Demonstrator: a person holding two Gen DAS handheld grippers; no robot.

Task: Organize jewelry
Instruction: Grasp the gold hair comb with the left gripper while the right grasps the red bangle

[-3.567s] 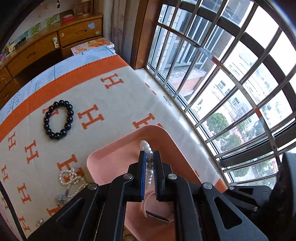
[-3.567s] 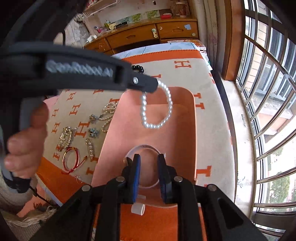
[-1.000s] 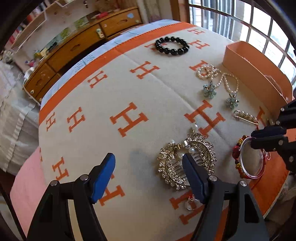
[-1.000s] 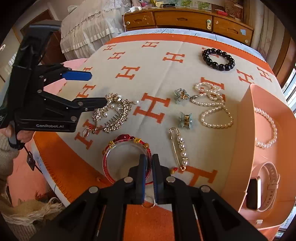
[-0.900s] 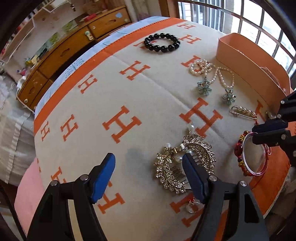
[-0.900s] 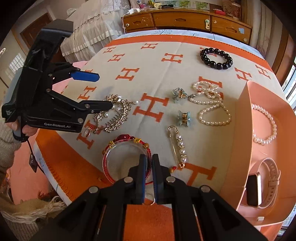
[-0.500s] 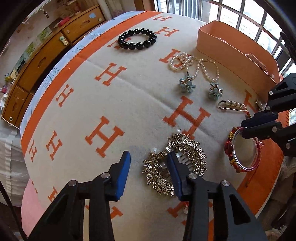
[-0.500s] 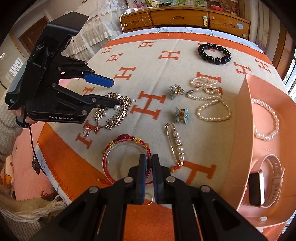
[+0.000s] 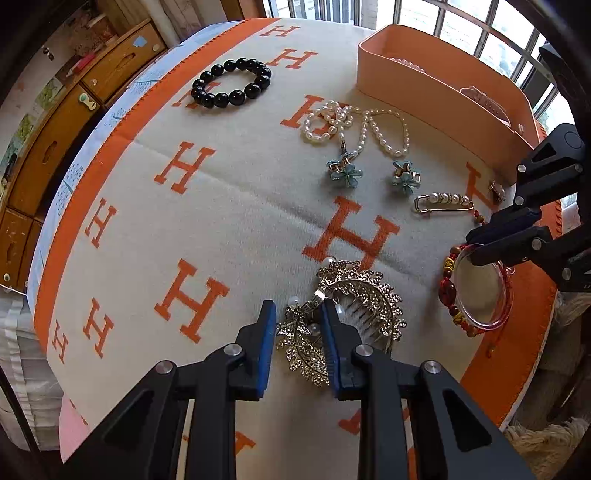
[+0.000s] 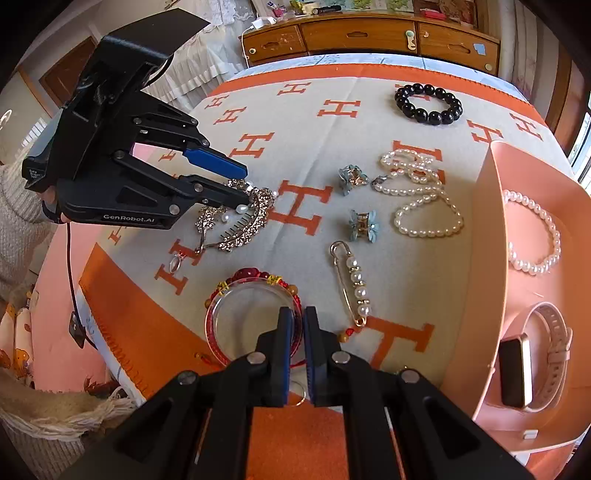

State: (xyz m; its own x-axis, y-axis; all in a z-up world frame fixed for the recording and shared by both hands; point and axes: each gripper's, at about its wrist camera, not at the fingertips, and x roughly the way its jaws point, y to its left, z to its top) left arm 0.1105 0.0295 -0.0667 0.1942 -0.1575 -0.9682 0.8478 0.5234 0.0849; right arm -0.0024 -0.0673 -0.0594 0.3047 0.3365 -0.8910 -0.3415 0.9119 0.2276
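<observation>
A gold rhinestone hair comb (image 9: 354,310) lies on the H-patterned blanket; it also shows in the right wrist view (image 10: 240,218). My left gripper (image 9: 299,317) is partly closed around its left edge, with a gap still between the pads and the comb. My right gripper (image 10: 298,321) is shut on the near rim of a clear bangle with red beads (image 10: 236,299), also seen in the left wrist view (image 9: 476,291). A peach tray (image 10: 491,258) at the right holds a pearl bracelet (image 10: 535,232) and a pink watch (image 10: 532,358).
On the blanket lie a black bead bracelet (image 9: 231,86), a pearl necklace (image 9: 358,127), two blue flower clips (image 9: 345,171), (image 9: 404,181) and a pearl safety pin (image 9: 443,203). A wooden dresser (image 10: 369,33) stands beyond the bed. Window bars are at the right.
My left gripper has moved in over the comb and its jaws have narrowed from wide open to nearly closing on the comb. My right gripper stays shut on the bangle.
</observation>
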